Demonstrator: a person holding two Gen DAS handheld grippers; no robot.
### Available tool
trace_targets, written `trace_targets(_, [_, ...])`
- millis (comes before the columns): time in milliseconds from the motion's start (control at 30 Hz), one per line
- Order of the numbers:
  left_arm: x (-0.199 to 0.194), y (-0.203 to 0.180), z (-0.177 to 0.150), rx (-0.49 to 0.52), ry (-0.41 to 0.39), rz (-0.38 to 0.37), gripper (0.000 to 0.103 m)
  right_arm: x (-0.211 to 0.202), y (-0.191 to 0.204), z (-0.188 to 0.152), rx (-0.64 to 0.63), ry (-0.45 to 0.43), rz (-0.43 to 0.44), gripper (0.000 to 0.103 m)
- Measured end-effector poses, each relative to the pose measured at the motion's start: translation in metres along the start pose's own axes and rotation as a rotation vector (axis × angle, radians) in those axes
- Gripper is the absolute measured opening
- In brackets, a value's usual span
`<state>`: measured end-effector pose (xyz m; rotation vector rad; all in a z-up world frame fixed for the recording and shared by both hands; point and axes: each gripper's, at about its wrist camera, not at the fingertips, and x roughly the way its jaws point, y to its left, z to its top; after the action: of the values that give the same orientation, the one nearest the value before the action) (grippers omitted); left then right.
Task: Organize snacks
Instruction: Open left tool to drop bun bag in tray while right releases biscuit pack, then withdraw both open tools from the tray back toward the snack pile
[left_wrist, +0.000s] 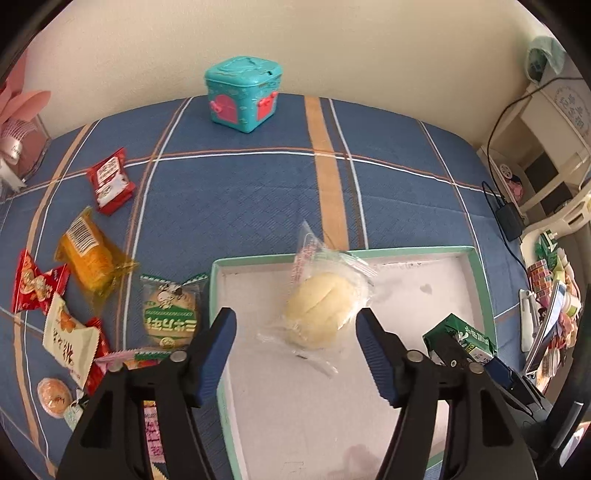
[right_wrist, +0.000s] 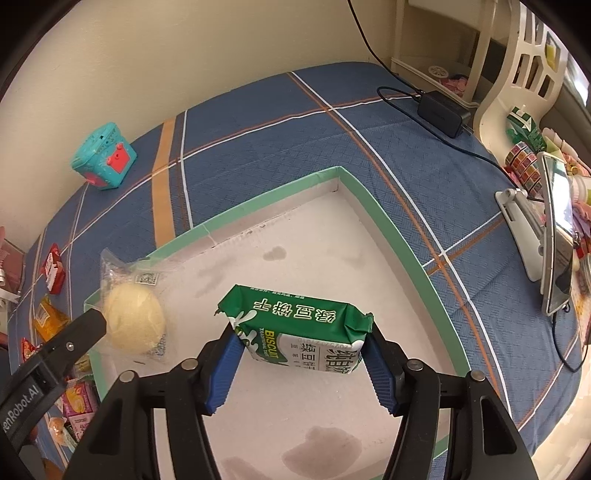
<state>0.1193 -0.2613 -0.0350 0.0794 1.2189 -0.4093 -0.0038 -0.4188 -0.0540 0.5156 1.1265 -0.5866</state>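
A white tray with a green rim lies on the blue plaid cloth. Inside it, at the left end, rests a pale bun in a clear wrapper. My left gripper hovers over the bun, open, its blue pads clear of the bun on both sides. My right gripper is shut on a green biscuit pack, a pad against each end, just above the tray floor towards the right end. One black left finger shows in the right wrist view.
Several loose snack packs lie left of the tray: red ones, an orange one, a green cookie. A teal box stands by the wall. A charger and a phone on a stand are to the right.
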Motion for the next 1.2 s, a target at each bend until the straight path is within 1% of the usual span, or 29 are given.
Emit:
trace_targets(167, [-0.01, 0.011, -0.001, -0.028, -0.012, 0.021, 0.07, -0.008, 0.003, 0.001, -0.023, -0.029, 0.004, 0.082])
trace_targets(233, [-0.013, 0.014, -0.002, -0.036, -0.012, 0.031, 0.071, -0.011, 0.004, 0.001, -0.026, -0.037, 0.007, 0.084])
trace_targets(267, [-0.014, 0.015, -0.002, -0.041, -0.011, 0.035, 0.072, -0.012, 0.004, 0.001, -0.026, -0.04, 0.009, 0.085])
trace_targets(333, [-0.017, 0.019, -0.003, -0.052, -0.013, 0.047, 0.083, -0.015, 0.005, 0.0, -0.033, -0.046, 0.009, 0.088])
trace_targets(433, [-0.02, 0.024, -0.003, -0.059, -0.02, 0.07, 0.083, -0.018, 0.008, -0.001, -0.046, -0.059, 0.008, 0.092])
trace_targets(567, [-0.023, 0.028, -0.005, -0.062, -0.036, 0.098, 0.086, -0.024, 0.011, -0.003, -0.053, -0.073, 0.017, 0.101])
trace_targets(600, [-0.023, 0.029, -0.005, -0.064, -0.039, 0.103, 0.092, -0.025, 0.011, -0.003, -0.055, -0.078, 0.018, 0.102])
trace_targets(633, [-0.024, 0.032, -0.006, -0.07, -0.047, 0.108, 0.095, -0.026, 0.012, -0.004, -0.057, -0.083, 0.019, 0.102])
trace_targets(700, [-0.025, 0.034, -0.007, -0.073, -0.058, 0.114, 0.096, -0.028, 0.013, -0.004, -0.063, -0.094, 0.023, 0.103])
trace_targets(800, [-0.028, 0.038, -0.008, -0.069, -0.075, 0.139, 0.101, -0.033, 0.017, -0.005, -0.081, -0.117, 0.023, 0.103])
trace_targets(900, [-0.031, 0.039, -0.008, -0.07, -0.085, 0.147, 0.101, -0.039, 0.02, -0.007, -0.088, -0.147, 0.028, 0.103])
trace_targets(967, [-0.034, 0.042, -0.009, -0.075, -0.1, 0.137, 0.101, -0.043, 0.022, -0.008, -0.093, -0.162, 0.026, 0.103])
trace_targets(1133, [-0.044, 0.045, -0.015, -0.082, -0.147, 0.101, 0.101, -0.046, 0.025, -0.015, -0.107, -0.157, 0.026, 0.103])
trace_targets(1200, [-0.047, 0.046, -0.018, -0.087, -0.154, 0.09, 0.101, -0.047, 0.027, -0.019, -0.118, -0.153, 0.026, 0.103])
